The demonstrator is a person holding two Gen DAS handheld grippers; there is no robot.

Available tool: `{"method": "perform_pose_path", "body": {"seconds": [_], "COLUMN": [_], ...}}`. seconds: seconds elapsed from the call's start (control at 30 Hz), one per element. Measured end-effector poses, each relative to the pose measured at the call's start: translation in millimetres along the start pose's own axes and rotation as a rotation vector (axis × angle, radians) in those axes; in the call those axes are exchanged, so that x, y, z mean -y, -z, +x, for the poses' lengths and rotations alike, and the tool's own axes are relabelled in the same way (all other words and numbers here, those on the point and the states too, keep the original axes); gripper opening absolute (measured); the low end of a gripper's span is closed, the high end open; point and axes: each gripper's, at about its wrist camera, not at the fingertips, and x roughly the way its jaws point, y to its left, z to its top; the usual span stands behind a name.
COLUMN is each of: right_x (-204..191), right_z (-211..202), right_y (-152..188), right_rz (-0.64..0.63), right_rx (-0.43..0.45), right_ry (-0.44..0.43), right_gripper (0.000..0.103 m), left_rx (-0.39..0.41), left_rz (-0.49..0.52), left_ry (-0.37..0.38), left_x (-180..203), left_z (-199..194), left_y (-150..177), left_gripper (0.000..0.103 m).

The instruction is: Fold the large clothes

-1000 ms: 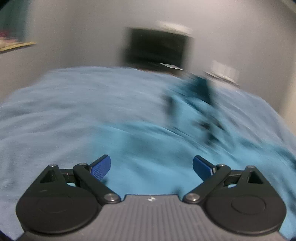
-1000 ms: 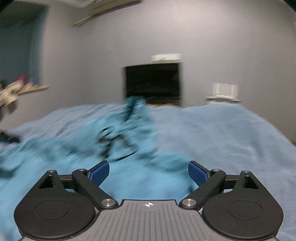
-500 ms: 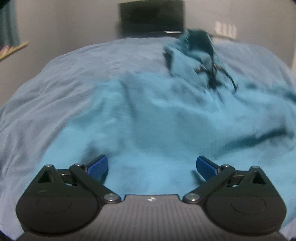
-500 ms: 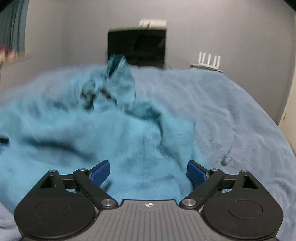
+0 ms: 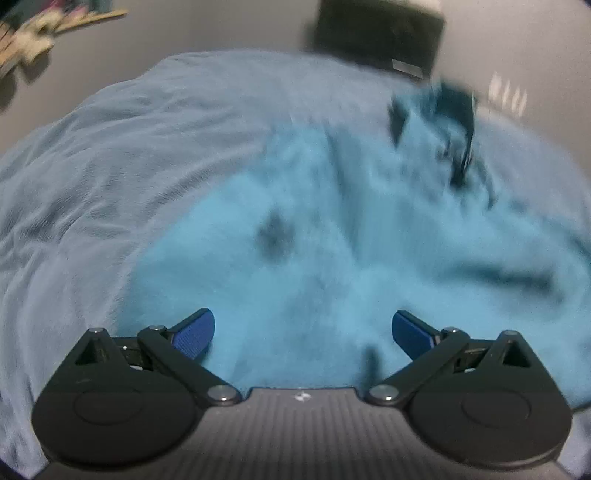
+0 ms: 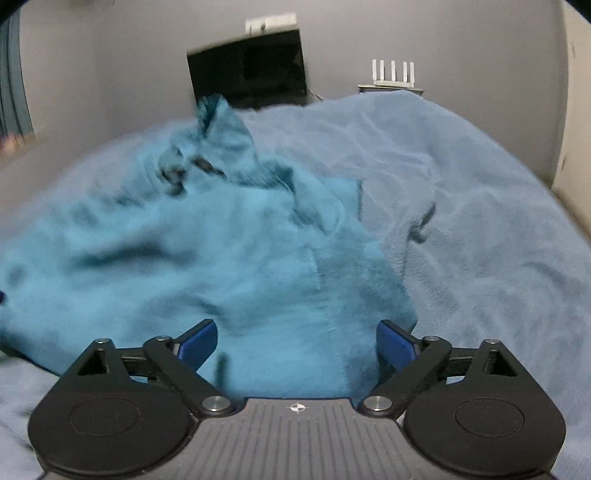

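Observation:
A large bright blue garment [image 5: 332, 258] lies rumpled on a pale blue bedcover [image 5: 110, 166]. Its far end, with dark cords, bunches up at the back [image 5: 443, 122]. My left gripper [image 5: 303, 334] is open just above the garment's near left part. In the right wrist view the garment [image 6: 221, 258] fills the left and middle, and its right edge [image 6: 391, 288] lies on the bedcover [image 6: 480, 221]. My right gripper [image 6: 295, 341] is open, low over the garment's near right corner. Both views are blurred.
A dark screen [image 6: 247, 70] stands against the grey wall beyond the bed. A white router [image 6: 393, 75] sits on a small shelf to its right. A shelf with objects [image 5: 44, 26] hangs on the left wall. A cream panel [image 6: 576, 129] borders the bed's right side.
Both grippers have tilted down and come lower and closer over the garment, which now fills more of each view. Both stay open and empty.

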Motion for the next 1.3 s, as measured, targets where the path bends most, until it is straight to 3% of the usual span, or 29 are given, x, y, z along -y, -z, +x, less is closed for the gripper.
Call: {"method": "perform_pose_path", "body": {"seconds": [0.07,0.23,0.43,0.57,0.67,0.7,0.77,0.83,0.87,0.9,0.93,1.0,1.17,1.3], "right_x": [8,29,39,56,70,71,66,62,63,63,63,60,63,82], "right_z": [-15,-11,21,44,51,49,40,39,40,42,41,35,-1,-34], "right_y": [6,23,32,35,41,40,37,29,27,24,22,16,-21,-43], "right_rz": [0.096,0.308,0.381,0.532,0.649,0.665,0.626,0.556,0.548,0.544,0.539,0.512,0.429,0.432], "right_rx": [-0.025,-0.191,-0.191,-0.138,-0.064,-0.027,0.054,0.093,0.097,0.090,0.094,0.108,0.187,0.140], "right_ry": [-0.053,-0.185,-0.210,-0.245,-0.228,-0.215,-0.197,-0.152,-0.163,-0.164,-0.163,-0.186,-0.215,-0.197], "right_gripper": [0.097,0.094,0.093,0.093,0.081,0.076,0.076,0.074,0.044,0.026,0.020,0.010,0.007,0.007], "left_rx": [-0.021,-0.221,-0.202,-0.157,-0.125,-0.110,-0.088,-0.095,-0.092,-0.080,-0.069,-0.058,-0.082,-0.101], "left_rz": [-0.092,-0.343,-0.445,-0.412,-0.426,-0.427,-0.395,-0.384,-0.397,-0.414,-0.424,-0.402,-0.402,-0.283], "left_ry": [0.019,0.117,0.123,0.063,0.047,0.052,0.057,0.036,0.040,0.049,0.066,0.092,0.224,0.266], "left_x": [-14,-50,-66,-63,-65,-65,-64,-65,-67,-70,-72,-70,-56,-34], "left_z": [-10,0,33,54,65,65,61,60,58,53,47,36,-1,-43], "left_y": [-2,15,16,14,12,12,10,9,9,10,9,6,9,12], "left_gripper": [0.103,0.103,0.103,0.103,0.103,0.100,0.089,0.061,0.055,0.037,0.023,0.016,0.011,0.011]}}
